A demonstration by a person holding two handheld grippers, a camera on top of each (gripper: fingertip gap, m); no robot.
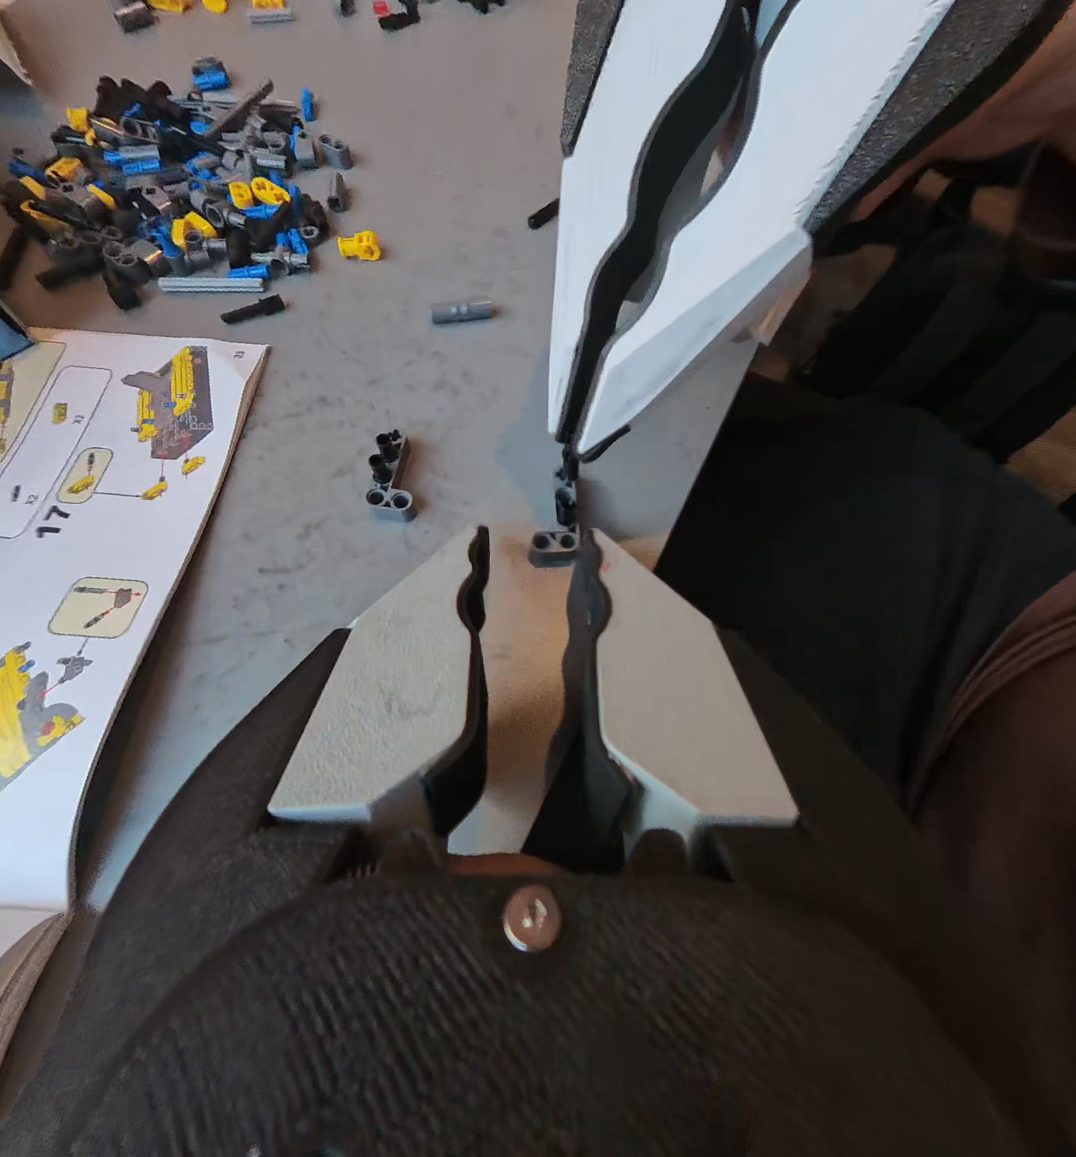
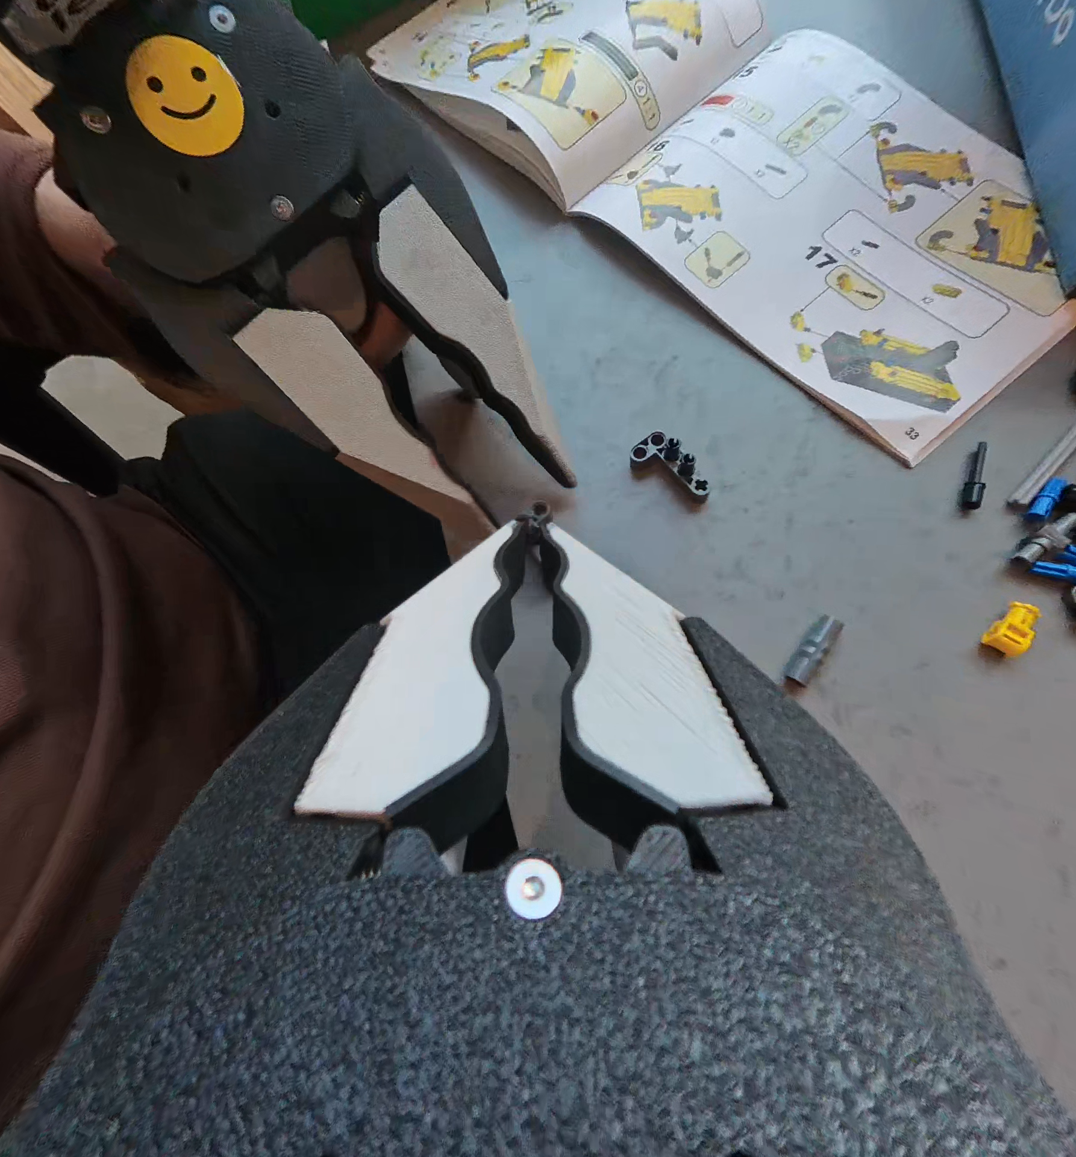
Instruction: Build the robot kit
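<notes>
The right hand-held gripper [image 2: 533,524] pinches an L-shaped piece [image 1: 557,538] at its pins; the left hand-held gripper [image 1: 532,538], jaws apart, brackets its foot above the table [image 1: 348,375].

1. The left gripper [image 1: 532,545] is held low over the table, near its front edge, with the fingers spread apart and a clear gap seen between the tips.
2. The right gripper [image 2: 534,524] is pointed down toward the left one, its fingertips pressed nearly together on a small dark piece.
3. A brown sleeve [image 2: 53,626] is seen behind both grippers.
</notes>
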